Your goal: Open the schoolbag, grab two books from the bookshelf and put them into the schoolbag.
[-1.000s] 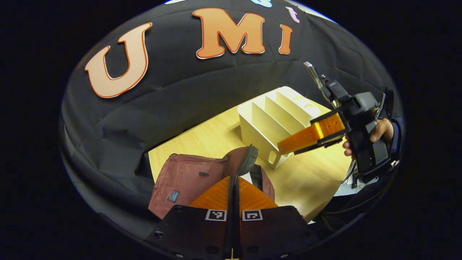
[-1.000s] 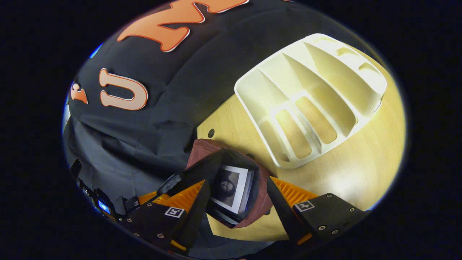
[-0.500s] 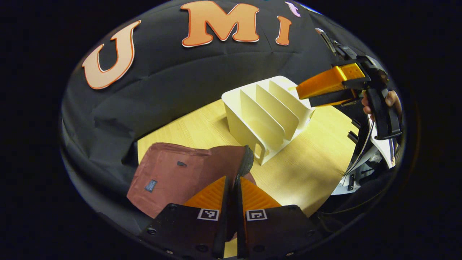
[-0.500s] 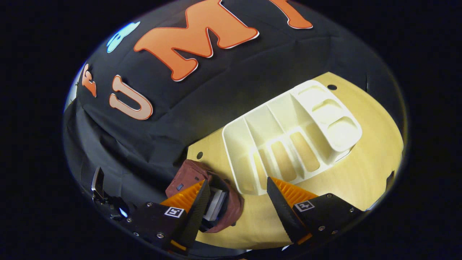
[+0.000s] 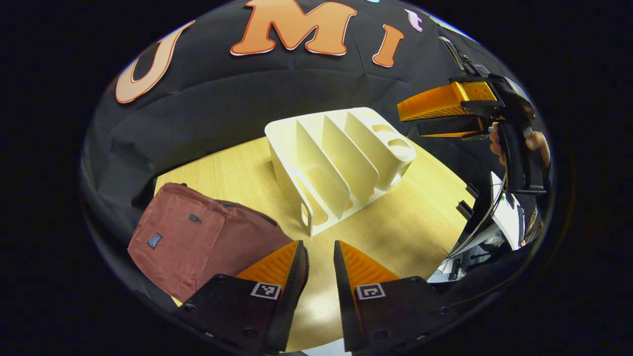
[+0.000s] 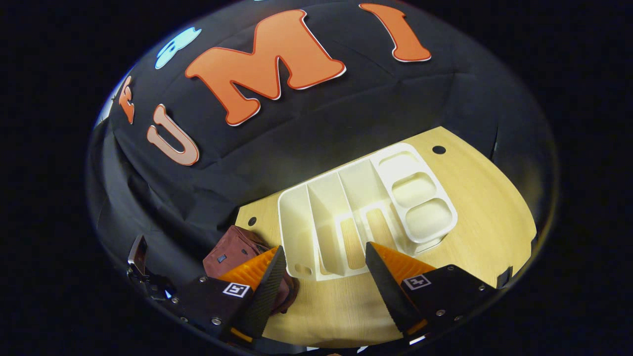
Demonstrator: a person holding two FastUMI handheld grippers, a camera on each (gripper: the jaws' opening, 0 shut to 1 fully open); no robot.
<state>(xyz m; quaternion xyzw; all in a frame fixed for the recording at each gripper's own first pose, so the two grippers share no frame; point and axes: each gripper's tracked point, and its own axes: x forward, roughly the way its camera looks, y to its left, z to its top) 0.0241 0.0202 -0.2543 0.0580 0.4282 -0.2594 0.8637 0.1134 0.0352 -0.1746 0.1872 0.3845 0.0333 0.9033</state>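
Left gripper view: left gripper (image 5: pixel 320 257) over table (image 5: pixel 425 227), fingers slightly parted, nothing between them. Maroon schoolbag (image 5: pixel 198 242) lies at table's left end, just beside left finger. Cream bookshelf (image 5: pixel 341 158) stands mid-table, slots bare. Right gripper (image 5: pixel 410 118) held high beyond bookshelf, hand (image 5: pixel 536 143) on grip.

Right gripper view: right gripper (image 6: pixel 324 257) wide apart, holding nothing, above bookshelf (image 6: pixel 366 207). Schoolbag (image 6: pixel 232 249) behind left finger.

Matt maroon cloth schoolbag (image 5: pixel 193 242), smooth cream plastic bookshelf (image 5: pixel 341 158), pale wood-grain table (image 5: pixel 420 222)
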